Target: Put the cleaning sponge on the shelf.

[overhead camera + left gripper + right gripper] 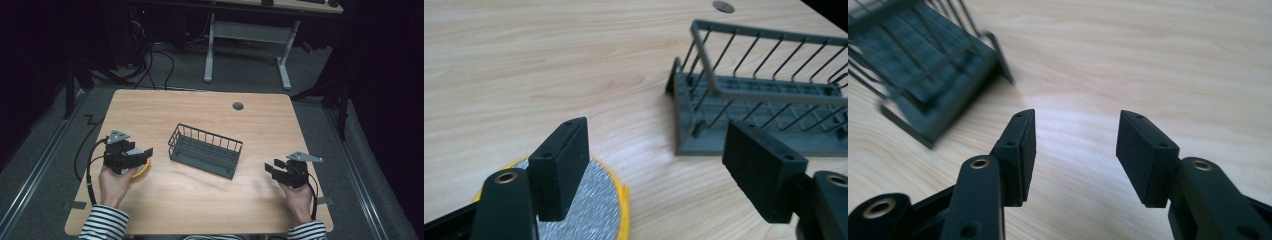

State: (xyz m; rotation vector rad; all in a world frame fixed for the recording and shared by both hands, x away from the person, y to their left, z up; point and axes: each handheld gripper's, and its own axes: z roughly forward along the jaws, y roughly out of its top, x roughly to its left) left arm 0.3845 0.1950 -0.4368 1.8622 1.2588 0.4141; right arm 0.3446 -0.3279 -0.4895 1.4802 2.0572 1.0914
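A dark grey wire basket (205,150) (774,94) (923,65) stands empty near the middle of the wooden table (200,200). A round grey pad with a yellow rim (144,171) (599,205) lies flat on the table at the left. My left gripper (145,156) (659,135) hovers just over it, pointing toward the basket. Its jaws are open with nothing between them, and the left jaw hides part of the pad. My right gripper (270,169) (1078,120) is at the right of the basket, open over bare wood and holding nothing.
A round cable hole (238,106) (723,6) sits near the table's far edge. Beyond the table stands a desk with white legs (285,65), with cables on the floor (155,65). A cable trails from each gripper toward the front edge.
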